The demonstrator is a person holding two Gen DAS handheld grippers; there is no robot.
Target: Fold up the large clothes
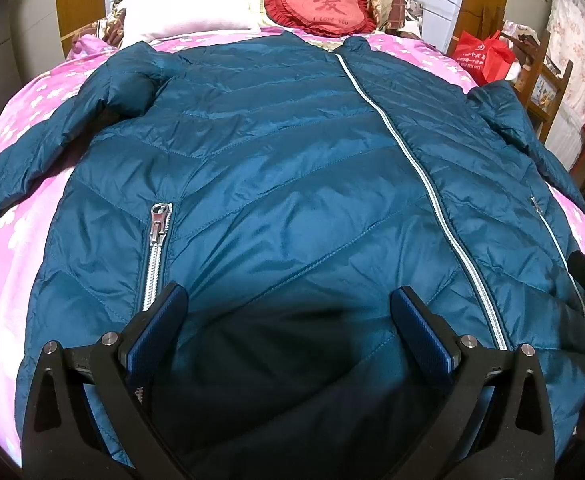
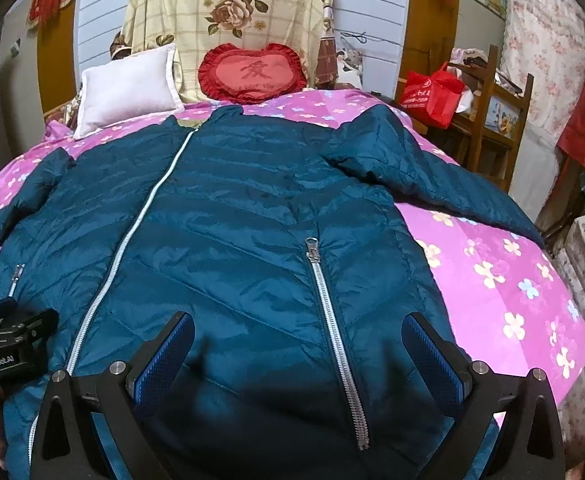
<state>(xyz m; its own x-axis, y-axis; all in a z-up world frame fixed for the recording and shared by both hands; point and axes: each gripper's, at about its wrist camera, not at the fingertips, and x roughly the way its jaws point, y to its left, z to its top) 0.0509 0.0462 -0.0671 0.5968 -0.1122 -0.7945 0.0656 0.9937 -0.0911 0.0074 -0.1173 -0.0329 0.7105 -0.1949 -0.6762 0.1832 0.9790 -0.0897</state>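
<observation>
A teal quilted puffer jacket (image 1: 276, 168) lies face up and zipped on the bed, collar toward the pillows, both sleeves spread outward. Its silver centre zip (image 1: 424, 184) runs down the middle, and a pocket zip (image 1: 158, 248) sits on its left side. My left gripper (image 1: 288, 300) hovers open over the lower left front panel with nothing between its blue pads. In the right wrist view the jacket (image 2: 228, 232) fills the frame, and my right gripper (image 2: 298, 332) is open above the right pocket zip (image 2: 332, 328). The left gripper's body (image 2: 8, 340) shows at the left edge.
The bed wears a pink flowered cover (image 2: 504, 280). At its head lie a white pillow (image 1: 184, 8), a red heart cushion (image 1: 324, 4) and a floral yellow pillow (image 2: 232, 12). A wooden chair (image 2: 488, 120) with a red bag (image 2: 432, 92) stands right of the bed.
</observation>
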